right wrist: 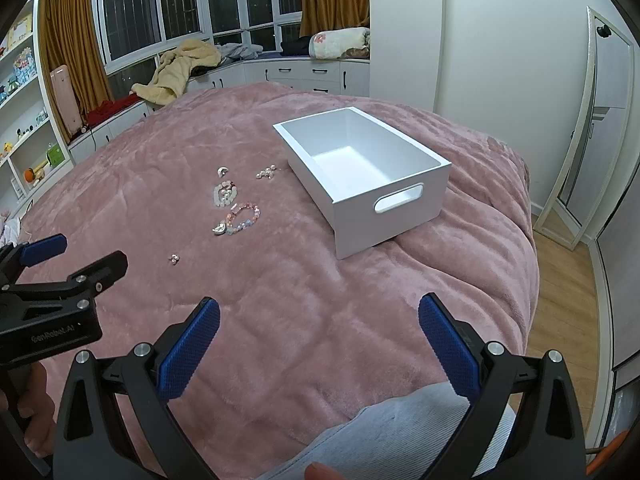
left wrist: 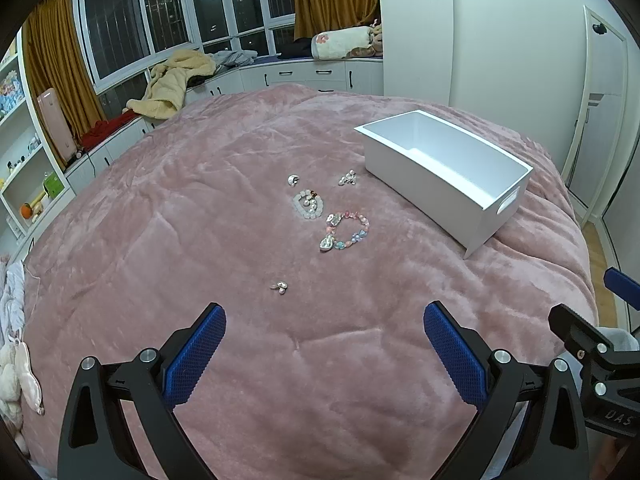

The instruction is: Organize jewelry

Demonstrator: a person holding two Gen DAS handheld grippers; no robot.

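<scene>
In the left wrist view, the left gripper point(left wrist: 325, 334) is held above the pink blanket of the bed point(left wrist: 160, 220), its jaws spread wide with nothing between them. The jewelry is scattered near the middle of the bed: a small earring point(left wrist: 280, 287) lies closest to the jaws, a colourful beaded bracelet point(left wrist: 345, 231) is seen farther in, and a pale bead bracelet point(left wrist: 307, 203) is placed just beside it. Beyond these, a small silver piece point(left wrist: 293, 179) and a pearl cluster point(left wrist: 347, 178) are found apart from each other. A white box point(left wrist: 448, 178) is set toward the right edge of the bed, open at the top.

In the right wrist view, the right gripper point(right wrist: 319, 330) is likewise held over the bed, jaws spread and holding nothing. The white box is seen ahead, with a handle slot in its near wall, and the jewelry is spread to its left. The left gripper is visible at the left edge of the view.
</scene>
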